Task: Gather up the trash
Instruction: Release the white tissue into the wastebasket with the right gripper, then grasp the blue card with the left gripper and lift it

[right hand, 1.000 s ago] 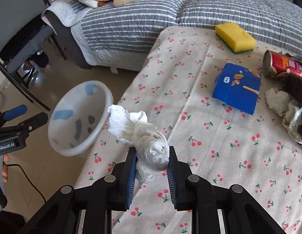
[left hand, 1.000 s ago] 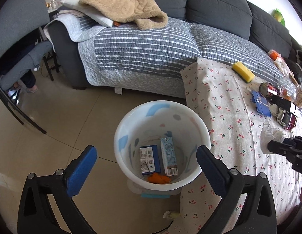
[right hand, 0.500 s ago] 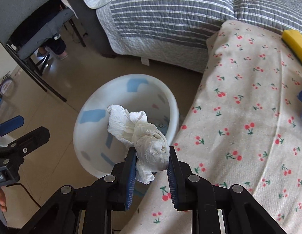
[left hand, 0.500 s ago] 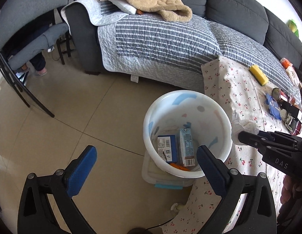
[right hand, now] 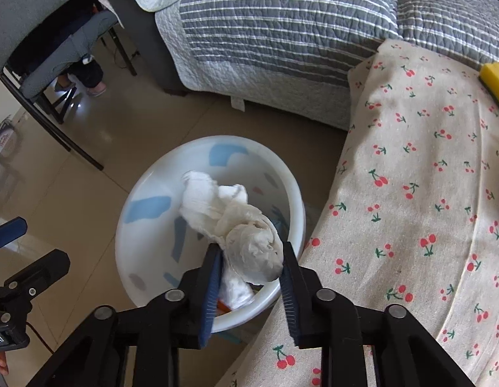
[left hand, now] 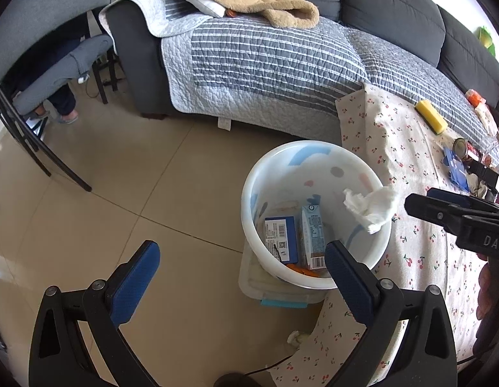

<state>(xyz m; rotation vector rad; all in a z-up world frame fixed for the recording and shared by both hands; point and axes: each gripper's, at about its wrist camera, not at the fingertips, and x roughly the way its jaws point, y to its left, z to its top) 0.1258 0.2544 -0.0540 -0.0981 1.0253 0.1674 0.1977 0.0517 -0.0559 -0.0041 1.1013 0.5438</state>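
A tan tiled floor meets a grey sofa draped with a striped quilt. Beside it, the bench under a cherry-print cloth carries a yellow sponge. The white bin stands on the floor. Right tongs, jaws just opening, have the crumpled tissue between them above the bin. Left tongs gape empty.

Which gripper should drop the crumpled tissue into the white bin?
The right gripper. Its jaws have just been opening around the crumpled tissue, right above the white bin. The left gripper is open and empty.
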